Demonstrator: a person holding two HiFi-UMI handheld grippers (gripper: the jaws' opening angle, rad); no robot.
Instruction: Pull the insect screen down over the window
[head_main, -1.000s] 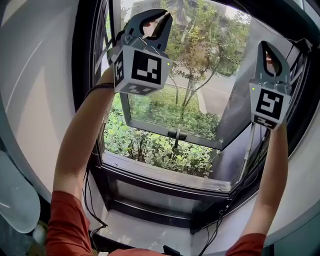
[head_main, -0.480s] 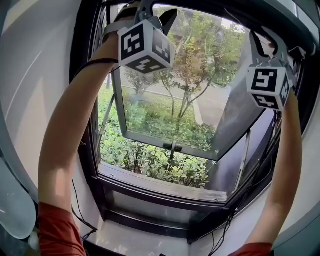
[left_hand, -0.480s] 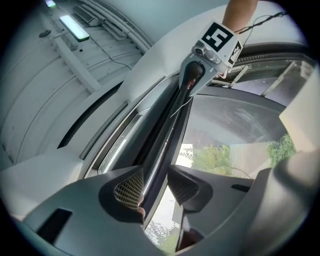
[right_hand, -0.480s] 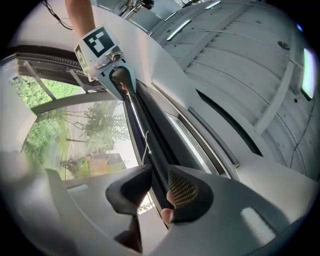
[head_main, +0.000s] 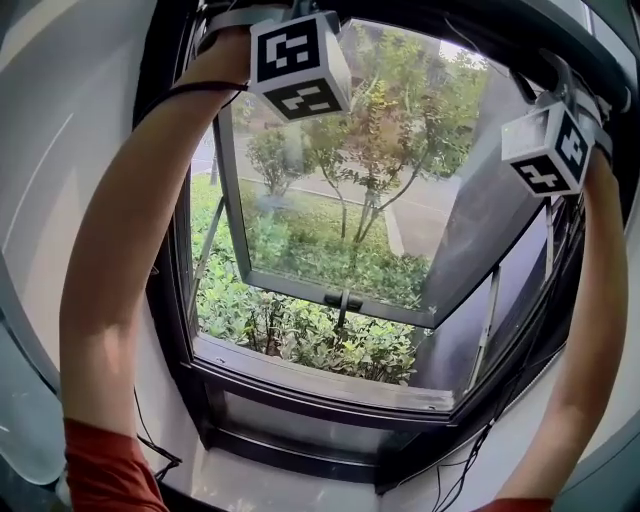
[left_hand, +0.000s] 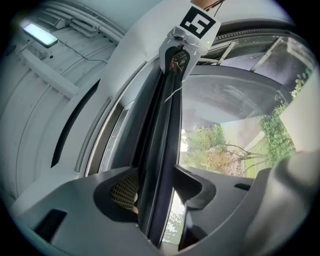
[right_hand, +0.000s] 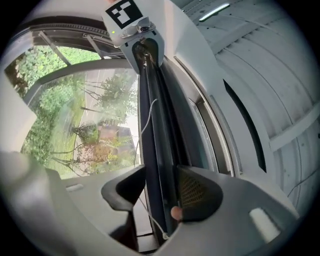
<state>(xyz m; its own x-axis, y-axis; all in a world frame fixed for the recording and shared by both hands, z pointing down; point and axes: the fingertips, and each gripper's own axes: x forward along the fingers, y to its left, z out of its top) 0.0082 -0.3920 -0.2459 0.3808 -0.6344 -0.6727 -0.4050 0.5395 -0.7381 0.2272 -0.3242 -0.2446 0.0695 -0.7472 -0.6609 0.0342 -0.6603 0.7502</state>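
Black insect screen bar (left_hand: 162, 125) along the top of the window frame (head_main: 210, 415), passing between the jaws of the left gripper (left_hand: 156, 172) and the right gripper (right_hand: 161, 174), both just now opening and standing loose around it. In the head view, jaws cut off at the upper edge, leaving only marker cubes (head_main: 300, 65) and raised arms (head_main: 120, 260). Below, glass sash (head_main: 340, 250) tilted outward over green shrubs (head_main: 300, 320), cables (head_main: 478, 440) trailing down the frame.
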